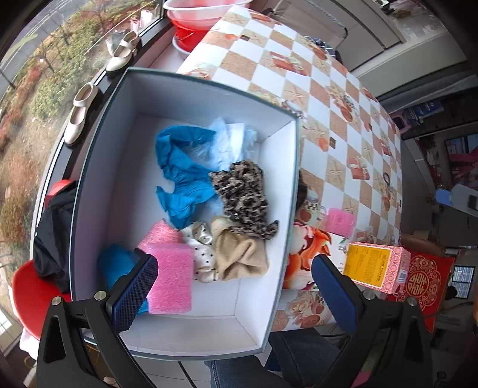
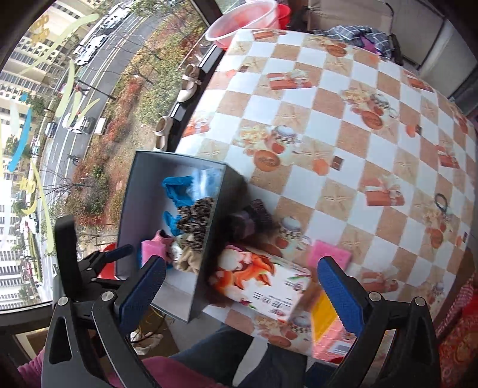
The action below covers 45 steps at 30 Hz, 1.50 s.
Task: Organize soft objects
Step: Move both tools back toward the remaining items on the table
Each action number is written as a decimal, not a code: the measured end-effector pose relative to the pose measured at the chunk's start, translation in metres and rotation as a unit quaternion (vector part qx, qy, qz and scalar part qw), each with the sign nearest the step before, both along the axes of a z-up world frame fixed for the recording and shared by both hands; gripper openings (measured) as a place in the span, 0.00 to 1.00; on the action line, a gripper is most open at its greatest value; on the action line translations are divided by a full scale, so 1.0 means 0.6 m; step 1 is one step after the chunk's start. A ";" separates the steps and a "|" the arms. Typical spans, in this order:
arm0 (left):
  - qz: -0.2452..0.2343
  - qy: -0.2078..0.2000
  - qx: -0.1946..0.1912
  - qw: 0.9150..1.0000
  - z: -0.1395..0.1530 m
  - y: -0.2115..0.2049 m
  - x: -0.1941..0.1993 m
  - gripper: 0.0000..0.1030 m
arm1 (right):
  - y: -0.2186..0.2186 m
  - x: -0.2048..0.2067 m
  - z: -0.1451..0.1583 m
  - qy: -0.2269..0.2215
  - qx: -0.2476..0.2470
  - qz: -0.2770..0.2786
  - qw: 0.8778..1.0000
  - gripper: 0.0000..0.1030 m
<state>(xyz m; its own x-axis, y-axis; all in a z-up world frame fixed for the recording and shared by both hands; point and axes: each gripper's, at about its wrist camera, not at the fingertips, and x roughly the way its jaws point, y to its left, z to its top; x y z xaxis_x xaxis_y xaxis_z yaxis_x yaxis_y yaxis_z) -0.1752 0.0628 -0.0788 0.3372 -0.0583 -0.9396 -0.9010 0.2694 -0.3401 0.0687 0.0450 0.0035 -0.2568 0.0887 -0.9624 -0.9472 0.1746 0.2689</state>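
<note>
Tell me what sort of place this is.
Most likely a home, high in an apartment block: a table in a checkered cloth stands beside a big window overlooking a street, with shoes on the sill and plastic basins nearby.

Left wrist looks steeply down, close into the box [image 1: 185, 98]; right wrist, farther back, shares it.
</note>
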 end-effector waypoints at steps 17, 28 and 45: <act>-0.078 0.038 -0.002 0.996 0.008 -0.031 0.124 1.00 | 0.017 0.102 -0.179 -0.060 -0.131 0.094 0.985 0.99; 0.001 0.066 -0.031 0.997 -0.003 -0.053 0.077 1.00 | 0.112 -0.008 -0.317 0.019 -0.163 0.116 0.980 0.99; -0.013 0.064 -0.037 0.997 -0.014 -0.048 0.106 1.00 | 0.093 0.083 -0.285 0.072 -0.135 0.057 0.987 0.99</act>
